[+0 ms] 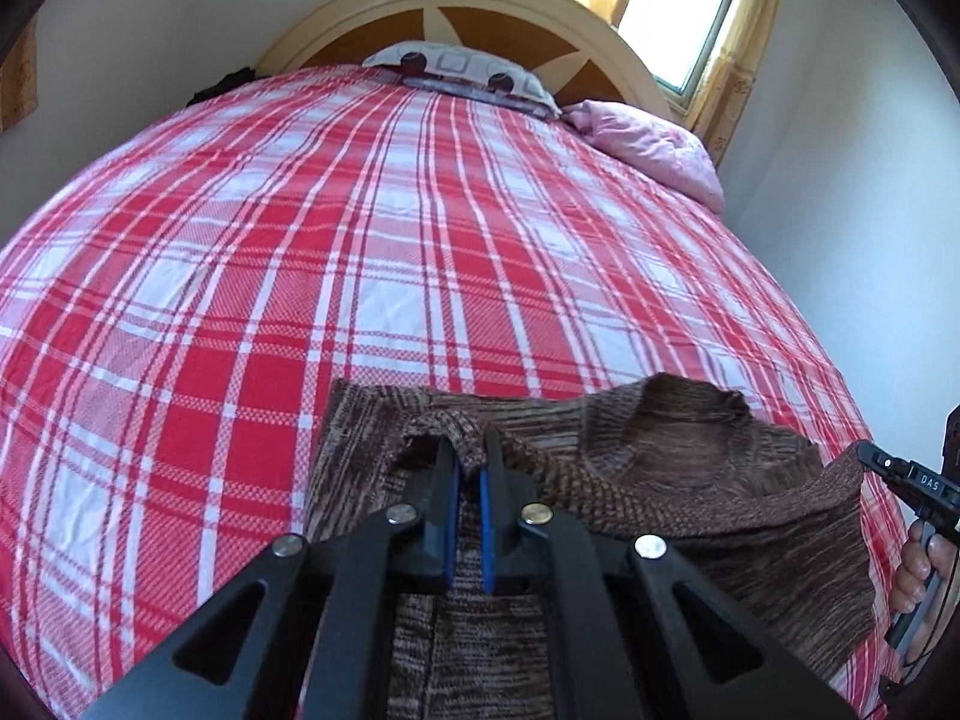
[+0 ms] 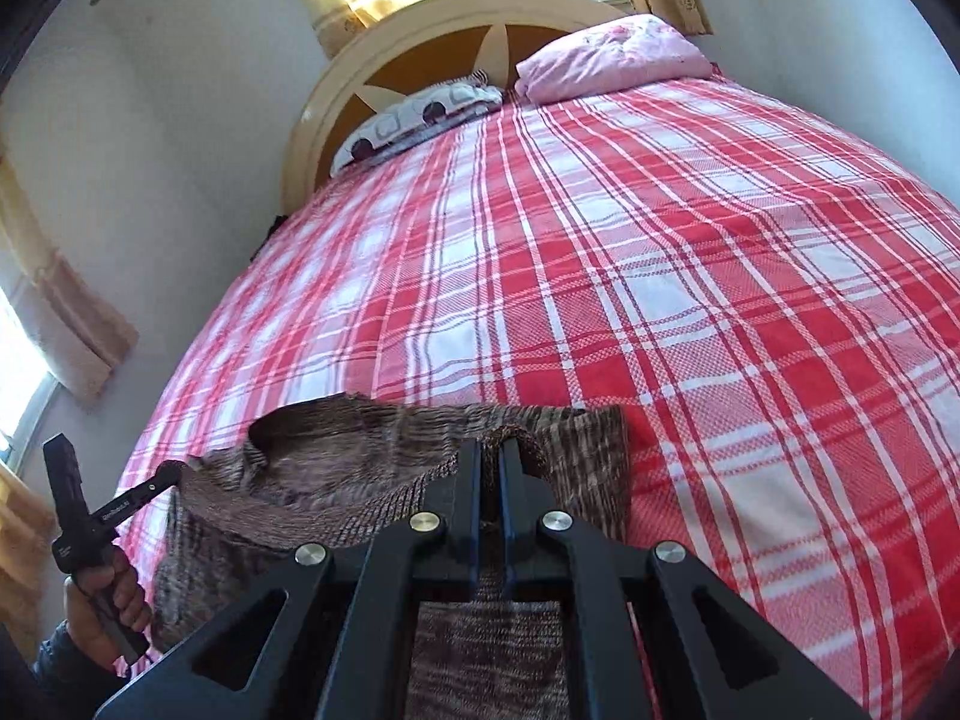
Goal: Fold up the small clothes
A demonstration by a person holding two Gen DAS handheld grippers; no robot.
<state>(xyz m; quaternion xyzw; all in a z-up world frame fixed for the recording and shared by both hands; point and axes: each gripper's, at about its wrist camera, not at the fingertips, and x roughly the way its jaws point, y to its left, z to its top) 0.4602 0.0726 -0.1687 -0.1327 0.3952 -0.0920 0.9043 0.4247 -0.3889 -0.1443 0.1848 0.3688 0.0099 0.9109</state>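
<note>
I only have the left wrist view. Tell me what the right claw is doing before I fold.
Observer: In the right wrist view, the right claw is shut on a bunched fold of the brown knit garment.
Operator: Report where my left claw sits from that side.
Observer: The left claw has its tip at the garment's left corner, with the left hand gripping its handle.
Operator: Say what is left of the bed.
Observer: A curtained window on the left wall.
</note>
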